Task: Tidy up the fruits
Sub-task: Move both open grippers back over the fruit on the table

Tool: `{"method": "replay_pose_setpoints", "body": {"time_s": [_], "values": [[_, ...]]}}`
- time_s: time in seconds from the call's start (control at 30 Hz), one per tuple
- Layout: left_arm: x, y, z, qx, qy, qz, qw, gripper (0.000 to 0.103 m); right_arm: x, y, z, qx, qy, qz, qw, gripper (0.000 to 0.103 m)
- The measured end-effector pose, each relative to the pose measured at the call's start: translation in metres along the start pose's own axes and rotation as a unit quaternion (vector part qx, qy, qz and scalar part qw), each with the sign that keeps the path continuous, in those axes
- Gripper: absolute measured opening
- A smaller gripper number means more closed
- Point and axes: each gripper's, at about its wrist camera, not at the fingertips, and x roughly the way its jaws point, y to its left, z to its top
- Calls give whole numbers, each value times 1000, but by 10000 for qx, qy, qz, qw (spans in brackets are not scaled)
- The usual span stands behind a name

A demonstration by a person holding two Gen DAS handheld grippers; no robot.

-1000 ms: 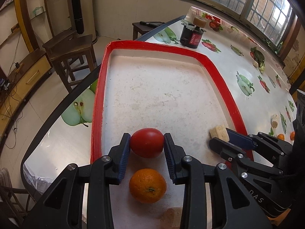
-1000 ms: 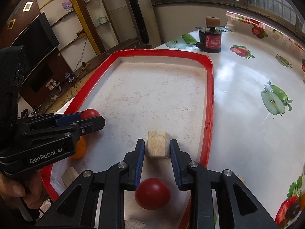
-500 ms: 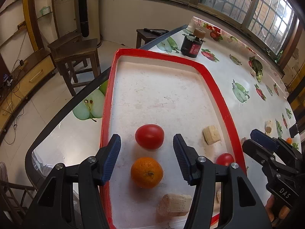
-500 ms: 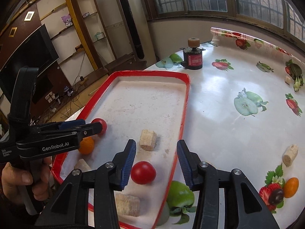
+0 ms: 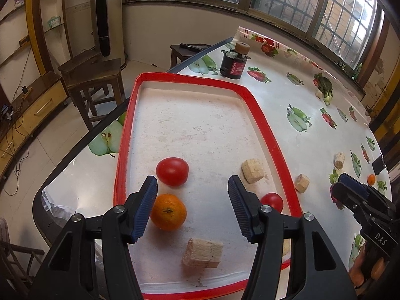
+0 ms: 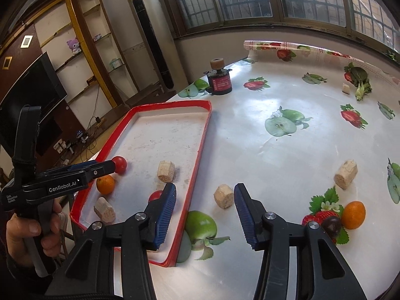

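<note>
The right gripper [image 6: 205, 212], jaws just opening and empty, is hovering nearest the cork-like block [image 6: 223, 196] lying ahead between its fingers, probably end-on, outside the red tray [image 6: 200, 150].

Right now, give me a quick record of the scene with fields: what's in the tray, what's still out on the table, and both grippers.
tray: red rim, pale floor
in tray: two tomatoes, orange, two beige blocks
on table: small orange, three beige blocks
left gripper: open, empty, jaws just opened
right gripper: open, empty, jaws just opened
</note>
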Motion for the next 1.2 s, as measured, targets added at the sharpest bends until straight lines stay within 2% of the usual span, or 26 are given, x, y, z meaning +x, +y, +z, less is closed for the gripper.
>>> {"method": "replay_pose_setpoints", "body": {"time_s": [0.53, 1.0, 1.2], "values": [[-12, -54, -10, 420, -21, -391, 9984, 58, -52, -52, -23, 474, -270, -431, 9976, 55], [-16, -117, -20, 952, 68, -740, 9927, 58, -96, -108, -49, 937, -446, -882, 9907, 55], [-15, -153, -28, 1160, 160, -1156, 9864, 57, -109, -130, -58, 1125, -503, -1048, 9868, 55]]}}
